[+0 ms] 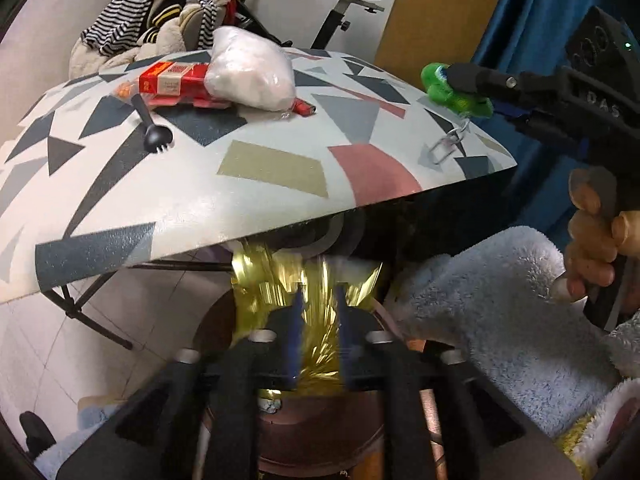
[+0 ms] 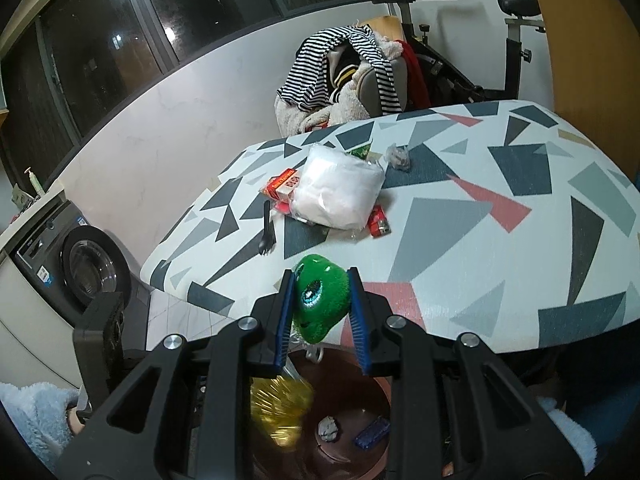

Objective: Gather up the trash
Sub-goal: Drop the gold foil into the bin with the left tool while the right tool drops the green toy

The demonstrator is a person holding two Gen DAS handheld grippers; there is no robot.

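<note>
Patterned table (image 2: 460, 240), geometric print top. On it: white plastic bag (image 2: 340, 196) over red boxes (image 2: 285, 188), black spork (image 2: 265, 232), crumpled wrapper (image 2: 398, 159), green packet (image 2: 362, 152).

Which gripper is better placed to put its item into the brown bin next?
Right. The right gripper grips the green toy above the brown bin. The left gripper has open jaws; its gold foil is already dropping in.

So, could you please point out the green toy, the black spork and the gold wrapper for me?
green toy (image 2: 322, 300): right wrist view, on its face between the pads.
black spork (image 1: 158, 136): left wrist view, on its head.
gold wrapper (image 2: 280, 414): right wrist view, on its crinkled middle.
</note>
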